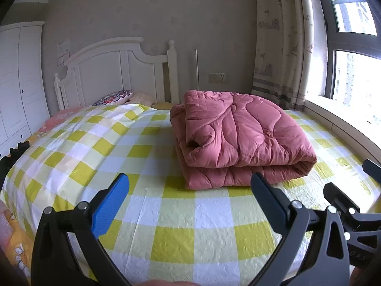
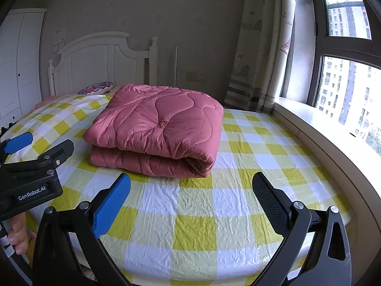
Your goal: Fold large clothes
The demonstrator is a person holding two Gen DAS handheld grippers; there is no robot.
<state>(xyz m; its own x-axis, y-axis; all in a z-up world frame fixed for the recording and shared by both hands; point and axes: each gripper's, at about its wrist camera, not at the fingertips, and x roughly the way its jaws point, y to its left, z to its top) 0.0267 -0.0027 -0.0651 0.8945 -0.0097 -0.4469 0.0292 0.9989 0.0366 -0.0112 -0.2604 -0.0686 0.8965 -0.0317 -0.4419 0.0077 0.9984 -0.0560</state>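
Observation:
A pink quilted comforter (image 1: 240, 138) lies folded into a thick rectangular bundle on the bed's yellow-and-white checked sheet (image 1: 166, 219). It also shows in the right wrist view (image 2: 157, 128), left of centre. My left gripper (image 1: 190, 190) is open and empty, held above the sheet just in front of the bundle's near edge. My right gripper (image 2: 191, 190) is open and empty, above the sheet in front of the bundle's folded right corner. The left gripper's body (image 2: 35, 166) shows at the left of the right wrist view, and the right gripper's body (image 1: 350, 205) at the right of the left wrist view.
A white headboard (image 1: 114, 71) and a patterned pillow (image 1: 114, 96) are at the far end of the bed. A white wardrobe (image 1: 16, 78) stands at the left. A windowsill (image 2: 333, 133), window and curtain (image 1: 281, 47) run along the right side.

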